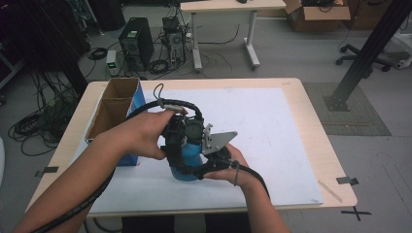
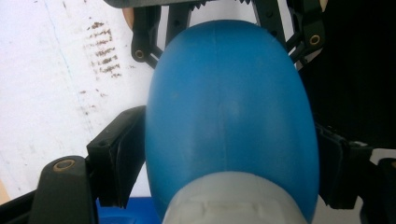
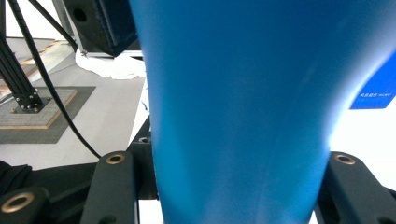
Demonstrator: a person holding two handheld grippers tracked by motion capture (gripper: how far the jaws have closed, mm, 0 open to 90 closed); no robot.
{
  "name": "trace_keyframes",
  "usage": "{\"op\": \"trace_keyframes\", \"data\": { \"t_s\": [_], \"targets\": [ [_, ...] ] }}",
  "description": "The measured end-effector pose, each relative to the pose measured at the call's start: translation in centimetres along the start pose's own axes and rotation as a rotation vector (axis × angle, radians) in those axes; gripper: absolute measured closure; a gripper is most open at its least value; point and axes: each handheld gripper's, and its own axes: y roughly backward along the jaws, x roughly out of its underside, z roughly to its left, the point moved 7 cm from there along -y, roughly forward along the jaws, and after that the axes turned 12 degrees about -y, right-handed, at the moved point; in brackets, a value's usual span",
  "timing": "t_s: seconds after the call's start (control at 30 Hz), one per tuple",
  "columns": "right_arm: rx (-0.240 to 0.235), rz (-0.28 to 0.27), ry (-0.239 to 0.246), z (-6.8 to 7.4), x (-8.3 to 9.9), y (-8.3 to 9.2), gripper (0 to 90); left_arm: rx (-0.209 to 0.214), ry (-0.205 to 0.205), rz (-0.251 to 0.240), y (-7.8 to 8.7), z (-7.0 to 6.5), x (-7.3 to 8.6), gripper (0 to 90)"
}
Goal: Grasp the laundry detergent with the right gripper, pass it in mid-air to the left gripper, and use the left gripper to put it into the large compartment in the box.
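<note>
Blue bottle [image 1: 187,167]: stands upright, or close to it, on the white sheet [image 1: 272,136], caught between both claws.

Seen from the left claw [image 2: 229,163]: lies straight ahead, long axis running away along the jaws, pale cap [image 2: 233,200] nearest the lens. Flanked on both sides just past that cap by the black pads. Looks clamped there, though at such close range contact is hard to confirm. Approached from above by the left hand [image 1: 145,133].

Seen from the right claw [image 3: 231,186]: rises across the view, long axis square to the jaws. Clamped low on the body, jaws tight against both flanks, with the right hand [image 1: 233,167] coming in level from the side. Serves as the steadying grip. Puts the left claw nearer the cap, so probably leaves any twist there to that hand.

Around them, left to right: open cardboard box [image 1: 114,104] well left of the claws, bare sheet to the right, wooden table [image 1: 318,150] rim past it. Farther off on the grey floor: loose cables [image 1: 34,126], computer tower [image 1: 136,43], second desk [image 1: 228,6], chair base [image 1: 362,60].
</note>
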Motion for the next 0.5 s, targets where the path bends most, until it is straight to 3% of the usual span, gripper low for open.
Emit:
{"op": "trace_keyframes", "data": {
  "t_s": [0.5],
  "targets": [
    [0.000,-0.002,0.000,0.00,0.06,0.11,45.0,0.014,-0.007,0.005,0.04,-0.06,-0.22,34.6]
  ]
}}
